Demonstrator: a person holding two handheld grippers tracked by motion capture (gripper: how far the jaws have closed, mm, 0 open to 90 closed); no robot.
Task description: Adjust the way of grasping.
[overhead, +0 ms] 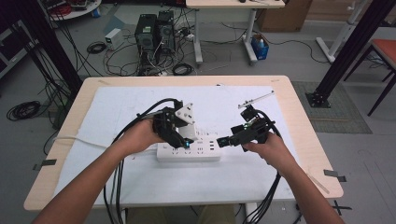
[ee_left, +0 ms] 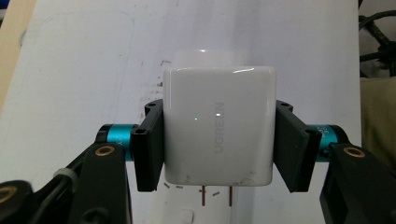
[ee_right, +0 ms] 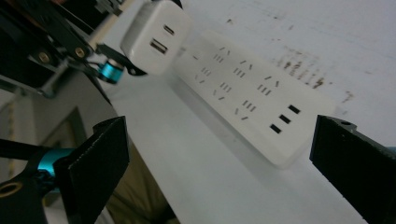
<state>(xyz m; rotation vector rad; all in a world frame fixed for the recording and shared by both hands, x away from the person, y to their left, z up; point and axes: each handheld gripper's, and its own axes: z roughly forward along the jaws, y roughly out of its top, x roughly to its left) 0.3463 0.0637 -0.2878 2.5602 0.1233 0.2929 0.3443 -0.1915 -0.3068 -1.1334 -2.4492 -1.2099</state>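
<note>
a light wooden table [overhead: 299,112] with rounded corners is standing on a grey floor. a white sheet [overhead: 116,107] is lying flat on the table, covering most of the top and leaving bare wood showing along the left, right and far edges. a white power strip [overhead: 196,153] is lying on the sheet near its middle, sockets facing up, its long side running across the table. faint dark smudges are marking the sheet just beyond the power strip. a thin pale bar [overhead: 256,100] is resting on the sheet well beyond the power strip, toward the far right. a white cord [overhead: 79,140] is trailing across the sheet left of the power strip.
</note>
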